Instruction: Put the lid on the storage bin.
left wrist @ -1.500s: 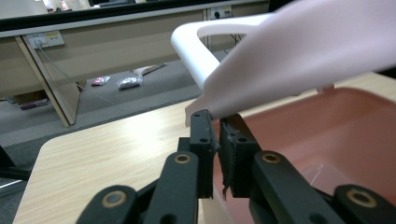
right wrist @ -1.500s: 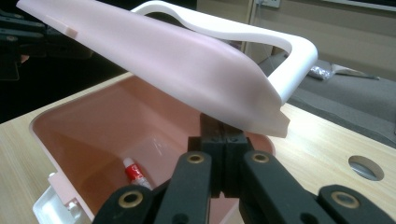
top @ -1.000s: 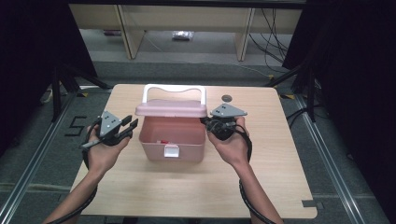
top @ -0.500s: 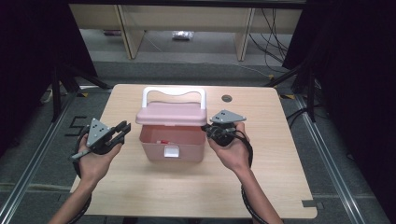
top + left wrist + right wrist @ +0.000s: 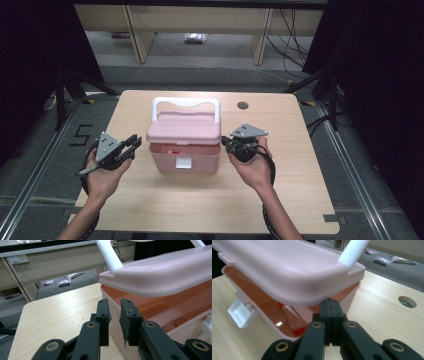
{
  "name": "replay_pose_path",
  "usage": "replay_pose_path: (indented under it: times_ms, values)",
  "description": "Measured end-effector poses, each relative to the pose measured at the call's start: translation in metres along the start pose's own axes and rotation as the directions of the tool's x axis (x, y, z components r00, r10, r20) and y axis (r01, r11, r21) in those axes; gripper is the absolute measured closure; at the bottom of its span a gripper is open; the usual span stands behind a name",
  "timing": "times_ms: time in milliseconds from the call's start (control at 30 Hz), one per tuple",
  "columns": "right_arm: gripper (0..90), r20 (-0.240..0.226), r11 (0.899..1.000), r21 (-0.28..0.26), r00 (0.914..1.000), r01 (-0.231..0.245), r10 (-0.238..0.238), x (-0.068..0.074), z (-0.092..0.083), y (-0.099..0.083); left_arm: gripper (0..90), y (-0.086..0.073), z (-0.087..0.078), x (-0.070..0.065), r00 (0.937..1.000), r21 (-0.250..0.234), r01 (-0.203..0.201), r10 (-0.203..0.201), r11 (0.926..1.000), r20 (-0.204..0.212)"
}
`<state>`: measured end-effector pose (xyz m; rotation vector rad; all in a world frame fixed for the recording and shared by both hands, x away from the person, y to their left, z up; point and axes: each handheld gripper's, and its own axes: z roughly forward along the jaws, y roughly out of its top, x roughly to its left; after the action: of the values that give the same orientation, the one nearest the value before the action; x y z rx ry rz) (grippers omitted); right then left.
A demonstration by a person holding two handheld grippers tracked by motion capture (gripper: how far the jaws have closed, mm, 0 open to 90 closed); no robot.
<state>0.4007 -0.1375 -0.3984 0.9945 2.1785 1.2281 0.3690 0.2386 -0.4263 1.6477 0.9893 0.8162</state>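
Jaws of the right gripper (image 5: 331,305) are closed, tucked under the raised lid (image 5: 184,128) of the pink box (image 5: 185,159) mid-desk (image 5: 300,200); left gripper (image 5: 115,317), just narrowed, stands slightly open beside the box, gripping nothing.

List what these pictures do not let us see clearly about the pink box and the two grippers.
- Pink box: the lid covers most of the inside in the high view.
- Tube in the right gripper view: print blurred, upper end under the lid.
- Right gripper: whether its shut tips touch the lid's underside.
- Left gripper: the bottom edge cuts off its body.
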Motion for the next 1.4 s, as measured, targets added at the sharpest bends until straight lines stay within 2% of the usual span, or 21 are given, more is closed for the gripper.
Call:
replay_pose_path:
  times_ms: [100,333,367,433,533,633,667,700,767,800,833,900,933,967,1067,1100,1133,1200,1233,1267,1400]
  values:
    - [90.0,0.015,0.999,0.008,0.9994,-0.031,0.031,-0.002,-0.003,-0.003,76.5,-0.002,-0.001,0.002,0.9999,0.0,0.011,-0.011,0.9999,-0.007]
    - [90.0,0.033,1.0,0.003,0.9994,-0.013,0.013,-0.008,-0.007,-0.005,76.3,-0.005,-0.003,0.005,0.9993,-0.014,0.035,-0.035,0.9993,-0.012]
    - [90.0,0.03,0.999,0.01,0.9991,-0.03,0.03,-0.008,-0.008,-0.006,75.7,-0.006,-0.004,0.005,0.9992,-0.02,0.038,-0.038,0.9991,-0.013]
    - [90.0,0.025,1.0,0.013,0.9996,-0.016,0.016,-0.011,-0.009,-0.008,74.3,-0.009,-0.004,0.007,0.9991,-0.032,0.041,-0.042,0.9986,-0.012]
    - [90.0,0.042,1.0,0.026,0.999,-0.017,0.016,-0.015,-0.014,-0.015,70.5,-0.013,-0.006,0.008,0.9994,-0.052,0.032,-0.032,0.9981,0.01]
    - [90.0,0.052,1.0,0.025,0.9986,-0.008,0.006,-0.021,-0.019,-0.023,68.0,-0.019,-0.008,0.008,0.9997,-0.059,0.026,-0.026,0.9979,0.0]
    - [89.9,0.049,0.999,0.03,0.998,-0.04,0.038,-0.022,-0.02,-0.026,67.0,-0.021,-0.009,0.008,0.9996,-0.061,0.027,-0.027,0.9978,-0.002]
    - [89.7,0.058,0.999,0.035,0.9982,-0.016,0.014,-0.024,-0.022,-0.028,66.0,-0.024,-0.01,0.008,0.9997,-0.066,0.025,-0.025,0.9975,-0.005]
    - [89.6,0.068,0.998,0.048,0.9967,-0.046,0.043,-0.025,-0.024,-0.035,64.3,-0.03,-0.012,0.008,0.9993,-0.076,0.034,-0.035,0.9965,-0.013]
    - [89.4,0.07,0.998,0.055,0.9972,-0.029,0.025,-0.027,-0.024,-0.038,63.7,-0.033,-0.013,0.008,0.9994,-0.073,0.029,-0.031,0.9969,-0.016]
    - [89.2,0.064,0.998,0.059,0.9974,-0.036,0.032,-0.028,-0.024,-0.041,63.1,-0.036,-0.013,0.008,0.9994,-0.079,0.022,-0.024,0.9967,-0.025]
    - [88.5,0.076,0.996,0.075,0.9959,-0.054,0.048,-0.029,-0.026,-0.048,62.1,-0.042,-0.015,0.008,0.9992,-0.072,0.017,-0.019,0.9972,-0.036]
    - [88.2,0.073,0.997,0.072,0.9967,-0.041,0.035,-0.031,-0.027,-0.052,61.6,-0.045,-0.016,0.008,0.9991,-0.06,0.019,-0.022,0.998,-0.036]
    - [87.9,0.084,0.995,0.076,0.9948,-0.064,0.058,-0.031,-0.029,-0.056,61.0,-0.048,-0.016,0.008,0.9991,-0.052,0.02,-0.022,0.9984,-0.036]
    - [86.2,0.105,0.996,0.074,0.9936,-0.051,0.043,-0.035,-0.031,-0.068,59.5,-0.058,-0.017,0.009,0.999,-0.03,0.007,-0.008,0.9995,-0.043]
    - [85.8,0.114,0.995,0.08,0.992,-0.065,0.056,-0.035,-0.032,-0.072,59.1,-0.061,-0.017,0.009,0.9991,-0.033,0.011,-0.012,0.9994,-0.04]
    - [85.4,0.108,0.995,0.09,0.9934,-0.048,0.039,-0.038,-0.033,-0.076,58.8,-0.064,-0.017,0.009,0.9991,-0.032,0.017,-0.018,0.9994,-0.039]
    - [84.1,0.118,0.991,0.095,0.9898,-0.091,0.079,-0.037,-0.035,-0.085,58.1,-0.07,-0.018,0.009,0.9987,-0.018,0.022,-0.023,0.9996,-0.046]
    - [83.7,0.124,0.993,0.09,0.9903,-0.074,0.062,-0.039,-0.036,-0.087,57.8,-0.073,-0.018,0.009,0.9987,-0.011,0.02,-0.02,0.9997,-0.048]
    - [83.2,0.126,0.991,0.095,0.9889,-0.091,0.079,-0.039,-0.037,-0.091,57.5,-0.077,-0.019,0.01,0.9985,-0.014,0.022,-0.023,0.9997,-0.05]
    - [81.6,0.146,0.992,0.083,0.9854,-0.1,0.087,-0.042,-0.042,-0.105,56.9,-0.087,-0.02,0.01,0.9968,-0.005,0.051,-0.051,0.9987,-0.062]
